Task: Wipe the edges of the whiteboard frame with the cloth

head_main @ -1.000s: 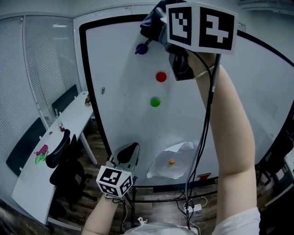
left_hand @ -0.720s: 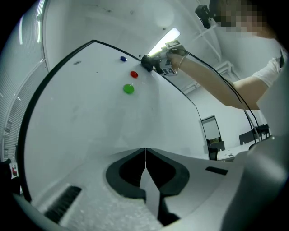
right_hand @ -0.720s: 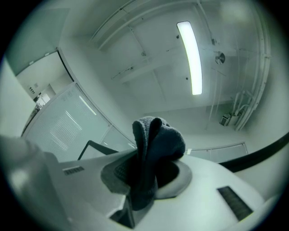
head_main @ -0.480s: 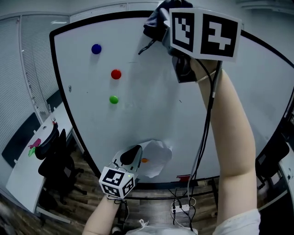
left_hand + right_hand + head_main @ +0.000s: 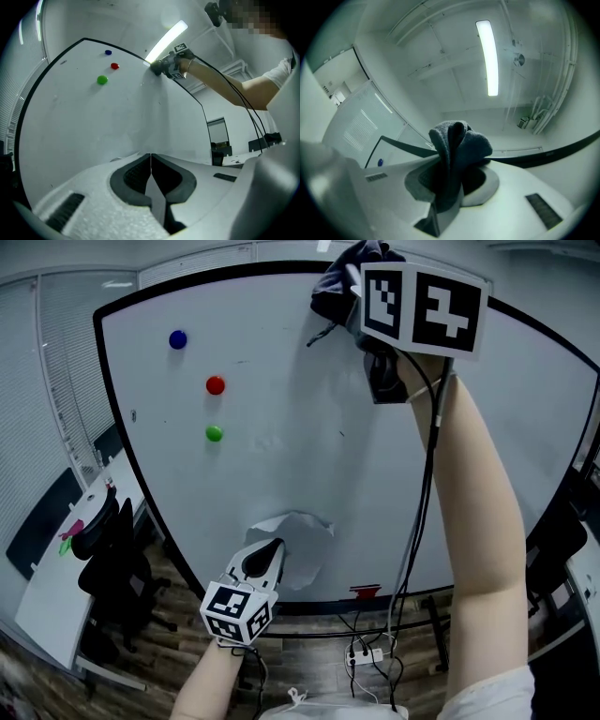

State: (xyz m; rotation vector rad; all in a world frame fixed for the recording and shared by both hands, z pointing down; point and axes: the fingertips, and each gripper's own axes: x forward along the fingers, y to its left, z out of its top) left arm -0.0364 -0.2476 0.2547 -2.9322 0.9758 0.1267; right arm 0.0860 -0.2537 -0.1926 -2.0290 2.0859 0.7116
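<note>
Cloth (image 5: 457, 140) upright in right gripper (image 5: 451, 180)

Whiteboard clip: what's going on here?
A person holds a tool in each hand. The right tool is clamped on a dark cloth, held up at the top edge of the whiteboard frame. The left tool is shut on nothing, low in front of the board.

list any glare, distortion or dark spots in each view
Head view: wide-angle lens bows the whiteboard frame. Left gripper view: ceiling light blown out white. Right gripper view: tube light glares, corners black, cloth shadowed.
</note>
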